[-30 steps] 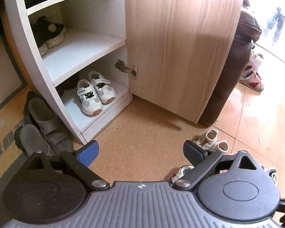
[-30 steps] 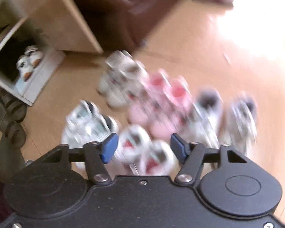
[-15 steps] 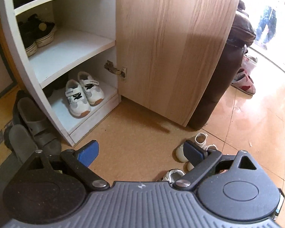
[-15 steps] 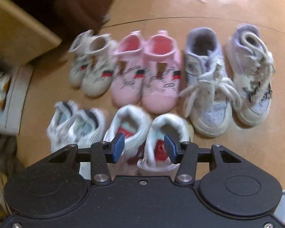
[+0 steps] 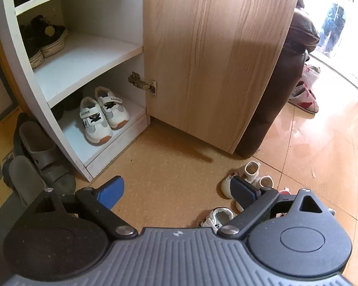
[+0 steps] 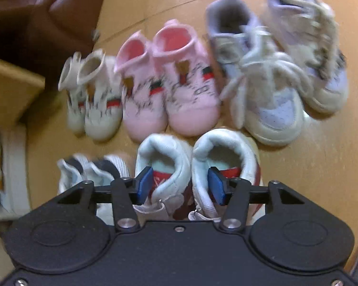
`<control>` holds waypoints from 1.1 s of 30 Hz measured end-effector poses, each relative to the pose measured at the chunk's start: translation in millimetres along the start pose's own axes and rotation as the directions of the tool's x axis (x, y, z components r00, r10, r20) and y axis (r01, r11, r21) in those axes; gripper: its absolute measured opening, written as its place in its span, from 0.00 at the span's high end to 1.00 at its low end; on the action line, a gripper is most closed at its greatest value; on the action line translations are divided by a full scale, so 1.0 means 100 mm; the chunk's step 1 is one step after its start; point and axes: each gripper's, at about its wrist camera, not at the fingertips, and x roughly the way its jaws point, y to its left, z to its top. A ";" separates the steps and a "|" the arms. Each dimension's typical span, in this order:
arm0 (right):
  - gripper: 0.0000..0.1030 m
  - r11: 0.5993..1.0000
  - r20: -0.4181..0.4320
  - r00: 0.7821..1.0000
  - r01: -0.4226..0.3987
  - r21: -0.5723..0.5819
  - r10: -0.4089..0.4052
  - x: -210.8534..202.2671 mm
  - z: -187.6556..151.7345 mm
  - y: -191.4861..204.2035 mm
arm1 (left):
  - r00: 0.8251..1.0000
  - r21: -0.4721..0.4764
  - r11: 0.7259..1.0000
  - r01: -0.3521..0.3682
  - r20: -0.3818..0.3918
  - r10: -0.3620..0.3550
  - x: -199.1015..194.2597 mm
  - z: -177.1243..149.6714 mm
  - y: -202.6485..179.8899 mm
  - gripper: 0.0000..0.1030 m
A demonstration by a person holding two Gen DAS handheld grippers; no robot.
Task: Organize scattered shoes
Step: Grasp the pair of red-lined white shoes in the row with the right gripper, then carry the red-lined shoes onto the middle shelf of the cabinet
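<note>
Small children's shoes stand in pairs on the tan floor in the right wrist view. My right gripper hangs low over the white-and-red pair, one blue pad inside each shoe's opening, the two inner collars between them. The jaws stand apart and do not visibly press. Beyond are a cream pair, a pink pair and a lavender laced pair; a white-and-dark pair sits left. My left gripper is open and empty above bare floor, facing the shoe cabinet, where white sneakers occupy the bottom shelf.
The cabinet's wooden door stands open beside a brown sofa. Dark sneakers rest on the middle shelf. Grey sandals lie left of the cabinet. Red-patterned slippers lie far right. Cream shoes sit near my left gripper's right finger.
My right gripper rolled and dropped toward the shoes until its pads sat inside the white-and-red pair, at unchanged width. The left wrist view shifted only slightly.
</note>
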 end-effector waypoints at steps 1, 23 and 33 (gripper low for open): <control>0.53 1.000 0.000 1.000 0.013 -0.014 -0.013 0.01 0.00 0.03 | 1.000 0.004 1.000 0.002 -0.001 -0.002 0.00 -0.01 -0.01 0.06; 0.83 0.996 0.065 0.996 -0.059 -0.064 0.063 -0.26 -0.08 -0.09 | 0.999 -0.041 0.999 0.009 0.032 -0.008 -0.15 0.02 0.21 0.06; 0.84 0.923 0.219 0.952 -0.126 -0.363 0.215 -1.34 -0.02 0.46 | 0.998 -0.047 0.999 0.019 0.058 -0.016 -0.31 -0.05 0.31 0.06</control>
